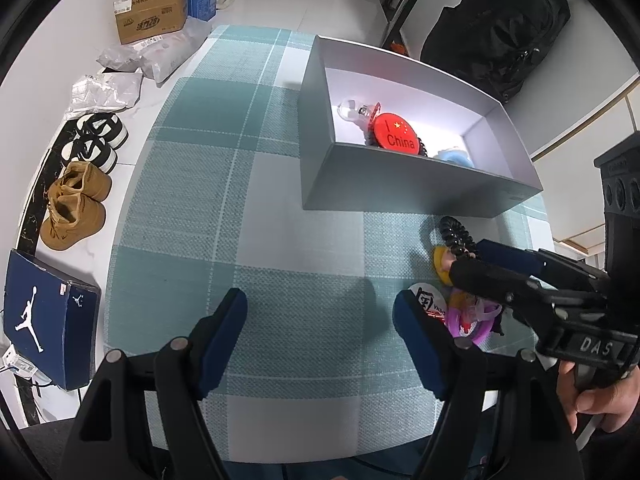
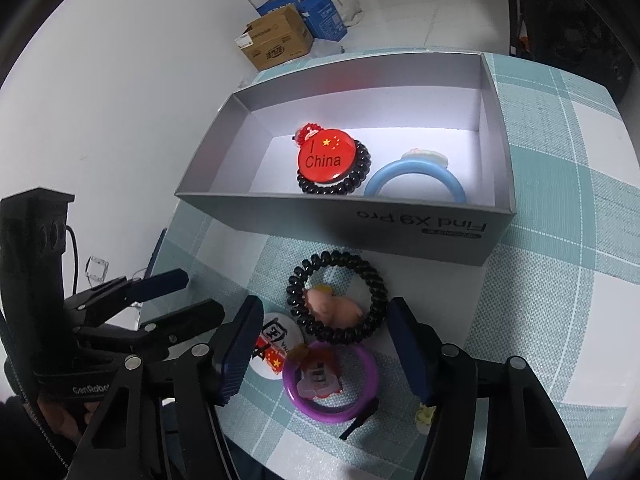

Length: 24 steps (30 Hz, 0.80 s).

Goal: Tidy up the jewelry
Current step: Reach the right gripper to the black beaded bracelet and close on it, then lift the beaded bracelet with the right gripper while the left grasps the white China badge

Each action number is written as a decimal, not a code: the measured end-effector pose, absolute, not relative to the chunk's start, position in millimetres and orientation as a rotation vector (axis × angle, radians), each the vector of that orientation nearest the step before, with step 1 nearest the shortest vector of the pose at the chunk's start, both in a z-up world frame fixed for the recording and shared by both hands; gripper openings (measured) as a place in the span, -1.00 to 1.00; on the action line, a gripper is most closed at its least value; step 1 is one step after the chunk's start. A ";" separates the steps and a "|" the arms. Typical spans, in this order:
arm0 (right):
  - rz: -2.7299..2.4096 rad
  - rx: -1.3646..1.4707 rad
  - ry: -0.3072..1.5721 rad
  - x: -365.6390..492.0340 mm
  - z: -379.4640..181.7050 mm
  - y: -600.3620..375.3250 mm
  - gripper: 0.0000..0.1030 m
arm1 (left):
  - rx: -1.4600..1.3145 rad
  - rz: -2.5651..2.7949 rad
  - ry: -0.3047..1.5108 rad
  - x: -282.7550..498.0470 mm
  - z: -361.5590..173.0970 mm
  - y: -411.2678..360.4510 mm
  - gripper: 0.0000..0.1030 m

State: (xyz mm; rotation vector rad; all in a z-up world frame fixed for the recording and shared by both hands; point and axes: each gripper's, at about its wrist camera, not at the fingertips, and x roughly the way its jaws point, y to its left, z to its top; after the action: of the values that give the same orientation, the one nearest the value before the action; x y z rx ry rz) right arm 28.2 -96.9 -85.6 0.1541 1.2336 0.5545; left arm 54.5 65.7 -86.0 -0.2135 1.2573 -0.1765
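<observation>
A grey open box [image 2: 440, 224] [image 1: 400, 184] stands on the checked cloth. It holds a red "I China" badge [image 2: 325, 155] [image 1: 396, 133], a black coil band [image 2: 360, 176] and a blue bangle [image 2: 414, 168]. In front of the box lie a black coil hair tie [image 2: 338, 330] around a pink pig charm [image 2: 334, 307], a purple bangle [image 2: 368, 364], a white badge [image 2: 272, 344] and a small yellow piece [image 2: 425, 416]. My right gripper [image 2: 324, 352] is open, its fingers on either side of this pile. My left gripper [image 1: 320, 336] is open and empty over bare cloth, left of the pile.
The table's left edge drops to a white floor with shoes [image 1: 76, 204], a blue shoebox [image 1: 48, 320], bags and cardboard boxes [image 1: 154, 10]. A black backpack [image 1: 500, 28] sits beyond the box.
</observation>
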 end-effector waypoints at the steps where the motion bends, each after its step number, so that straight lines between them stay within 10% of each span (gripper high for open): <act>1: 0.548 0.156 1.234 29.5 -85.6 -96.8 0.16 | -0.215 -0.174 1.261 54.5 -86.3 65.6 0.40; 24: 0.530 0.189 1.194 30.2 -79.8 -115.4 -0.12 | -0.224 -0.210 1.252 54.6 -82.5 60.2 0.40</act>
State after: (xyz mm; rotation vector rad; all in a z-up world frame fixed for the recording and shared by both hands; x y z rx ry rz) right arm 30.2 -115.4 -79.8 0.1887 1.1940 0.5304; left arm 54.6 60.2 -82.5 -0.2235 1.2517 -0.2103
